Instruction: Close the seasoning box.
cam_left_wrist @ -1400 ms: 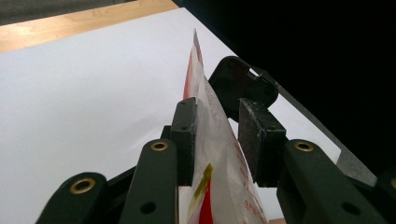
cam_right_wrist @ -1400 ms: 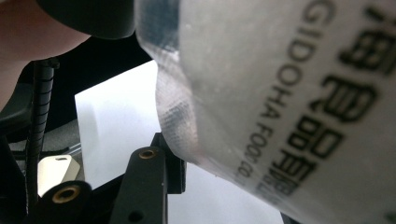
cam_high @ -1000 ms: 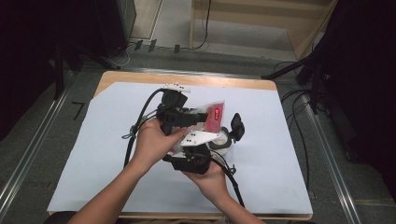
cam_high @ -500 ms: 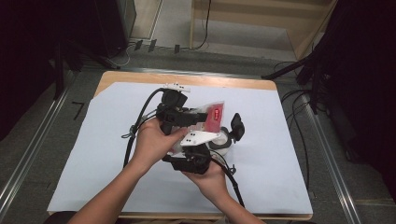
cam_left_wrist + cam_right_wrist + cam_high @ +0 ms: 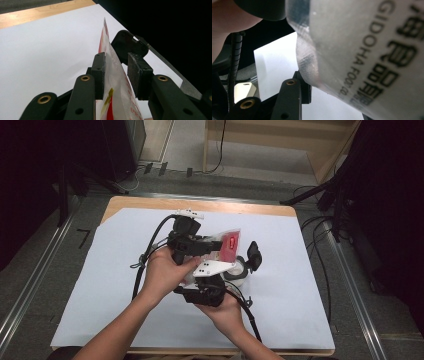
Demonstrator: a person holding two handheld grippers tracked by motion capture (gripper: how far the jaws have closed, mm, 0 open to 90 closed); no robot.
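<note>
Both forearms come in from the table's near edge and meet over its middle, the left hand (image 5: pixel 165 272) gripping the left gripper (image 5: pixel 116 72) just beyond the right hand (image 5: pixel 225 307) with the right gripper (image 5: pixel 240 265), both jaws partly closed.

Left of the hands: bare white sheet (image 5: pixel 100 285), wide and flat.
Far side: a clear strip of sheet runs up to the wooden table edge (image 5: pixel 200 204).
Right: open sheet past the right gripper (image 5: pixel 245 265).
Centre: crowded by the left gripper (image 5: pixel 200 245), both hands and the snack packet (image 5: pixel 229 245) (held upright between them).
Near edge: forearms and trailing cables (image 5: pixel 245 312) block entry.
</note>
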